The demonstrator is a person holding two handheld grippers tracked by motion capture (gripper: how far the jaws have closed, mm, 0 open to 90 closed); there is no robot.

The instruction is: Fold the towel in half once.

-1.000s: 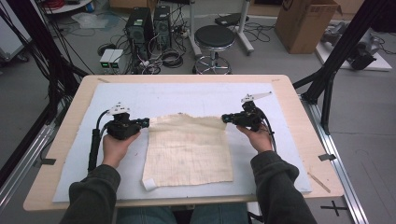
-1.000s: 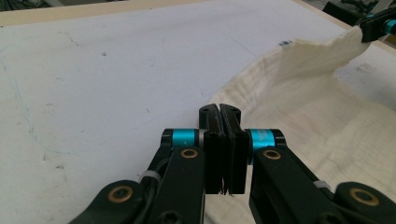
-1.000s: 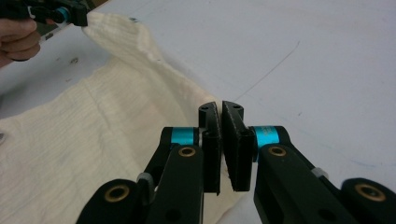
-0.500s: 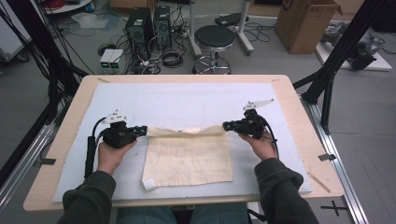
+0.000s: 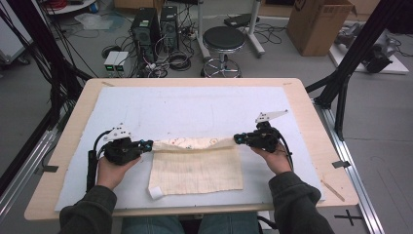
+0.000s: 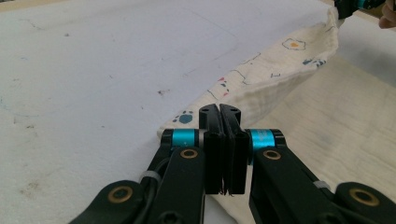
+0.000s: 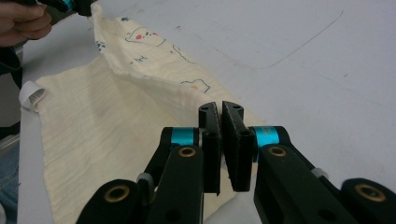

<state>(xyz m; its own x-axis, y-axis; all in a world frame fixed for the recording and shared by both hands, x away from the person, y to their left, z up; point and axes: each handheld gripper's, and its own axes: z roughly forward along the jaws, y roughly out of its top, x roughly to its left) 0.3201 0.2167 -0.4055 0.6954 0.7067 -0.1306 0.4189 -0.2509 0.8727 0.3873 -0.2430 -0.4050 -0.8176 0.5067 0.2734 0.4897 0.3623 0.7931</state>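
A cream cloth (image 5: pixel 195 169) lies on the white mat, its far edge lifted and folded back so the printed side (image 5: pixel 192 143) faces up. My left gripper (image 5: pixel 148 144) is shut on the far left corner. My right gripper (image 5: pixel 237 139) is shut on the far right corner. In the left gripper view the jaws (image 6: pixel 219 112) pinch the cloth (image 6: pixel 280 70), and the other gripper (image 6: pixel 357 4) holds the far end. In the right gripper view the jaws (image 7: pixel 219 109) clamp the cloth (image 7: pixel 93 126), which stretches to the other gripper (image 7: pixel 70 4).
The white mat (image 5: pixel 195 109) covers a wooden table (image 5: pixel 311 122). A small white tag (image 5: pixel 156 191) curls at the cloth's near left corner. A thin wooden stick (image 5: pixel 333 190) lies near the right front edge. A stool (image 5: pixel 223 39) and black frame posts (image 5: pixel 341 92) stand beyond the table.
Both grippers have come toward the person, drawing the cloth's far edge back over its near part. The flat cloth now shows a raised fold with the printed side up.
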